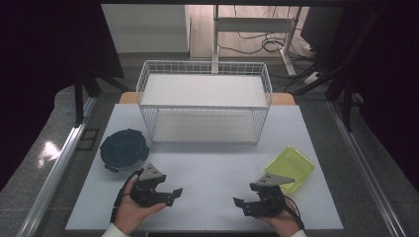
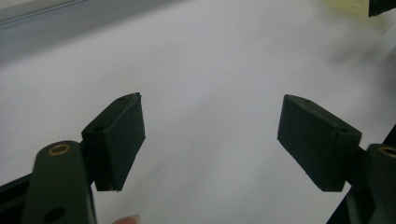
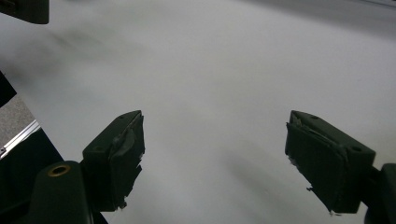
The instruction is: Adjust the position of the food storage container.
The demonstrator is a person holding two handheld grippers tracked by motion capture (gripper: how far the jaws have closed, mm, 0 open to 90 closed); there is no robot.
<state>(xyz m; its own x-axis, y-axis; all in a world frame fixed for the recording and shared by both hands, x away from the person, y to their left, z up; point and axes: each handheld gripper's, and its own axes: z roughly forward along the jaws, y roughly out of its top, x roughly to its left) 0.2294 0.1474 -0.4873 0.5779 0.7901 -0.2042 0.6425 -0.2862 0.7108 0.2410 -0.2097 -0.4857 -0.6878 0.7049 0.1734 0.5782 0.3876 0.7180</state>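
Observation:
Over the front of the white table (image 1: 207, 168), a hand holds each gripper, and the two point toward each other. My left gripper (image 1: 174, 195) is open with nothing between its fingers, and the left gripper view shows it (image 2: 211, 121) wide open over bare tabletop. My right gripper (image 1: 240, 206) is likewise open and holds nothing, as the right gripper view (image 3: 214, 135) confirms. A dark blue round lidded container (image 1: 124, 148) sits behind the left gripper. A yellow-green rectangular container (image 1: 291, 168) lies just behind the right gripper.
A white two-tier wire rack (image 1: 204, 101) stands at the table's back centre, both shelves bare. Bare tabletop lies between the grippers and the rack. Beyond the table are a desk frame and floor cables (image 1: 262, 44).

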